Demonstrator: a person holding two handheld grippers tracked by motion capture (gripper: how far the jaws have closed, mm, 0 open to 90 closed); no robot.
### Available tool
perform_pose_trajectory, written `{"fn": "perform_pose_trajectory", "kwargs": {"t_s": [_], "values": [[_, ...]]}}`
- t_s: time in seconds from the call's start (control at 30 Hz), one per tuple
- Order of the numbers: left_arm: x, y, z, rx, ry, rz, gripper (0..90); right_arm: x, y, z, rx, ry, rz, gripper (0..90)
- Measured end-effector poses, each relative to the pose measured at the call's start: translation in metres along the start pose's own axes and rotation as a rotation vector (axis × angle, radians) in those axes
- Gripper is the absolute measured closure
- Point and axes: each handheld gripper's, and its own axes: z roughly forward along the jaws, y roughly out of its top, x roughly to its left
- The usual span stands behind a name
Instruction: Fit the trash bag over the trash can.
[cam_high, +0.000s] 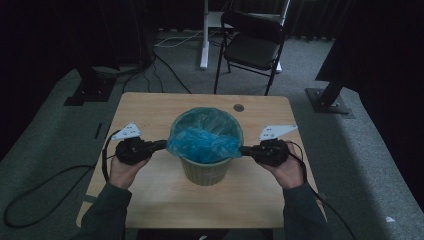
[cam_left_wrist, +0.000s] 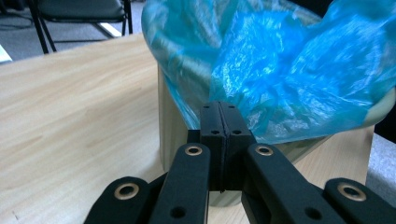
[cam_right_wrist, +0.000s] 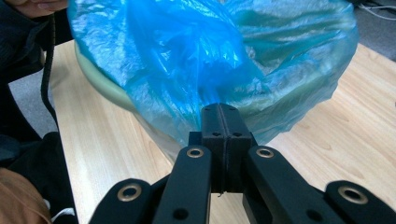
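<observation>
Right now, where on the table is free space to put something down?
The table is bare behind the bin, towards the chair, and in front of it between the forearms. Beside the bin it is crowded: the left gripper and right gripper meet the blue bag.

Standing beyond the wooden tabletop (cam_high: 150, 107): a black folding chair (cam_high: 252, 45); trailing across grey carpet (cam_high: 40, 145), cables (cam_high: 170, 70).

A bin (cam_high: 206, 170) stands mid-table (cam_high: 150, 107), between the left gripper (cam_high: 161, 145) and right gripper (cam_high: 244, 149); a bag (cam_high: 202, 140) sits in the bin, its edge hanging over the rim at both grippers' tips; a chair (cam_high: 252, 42) stands on the floor beyond the table's far edge.
</observation>
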Motion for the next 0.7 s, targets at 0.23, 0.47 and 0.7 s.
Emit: {"fn": "perform_pose_trajectory", "kwargs": {"t_s": [0.23, 0.47, 0.7], "values": [[0.0, -0.003, 0.012, 0.031, -0.01, 0.003, 89.5, -0.002, -0.003, 0.0, 0.005, 0.011, 0.008, 90.0], [-0.001, 0.001, 0.025, 0.026, -0.009, 0.0, 89.5, -0.006, -0.004, 0.001, -0.002, -0.007, 0.021, 90.0], [0.004, 0.003, 0.036, 0.026, -0.003, -0.022, 89.5, -0.014, -0.003, 0.004, -0.015, -0.05, 0.039, 90.0]]}}
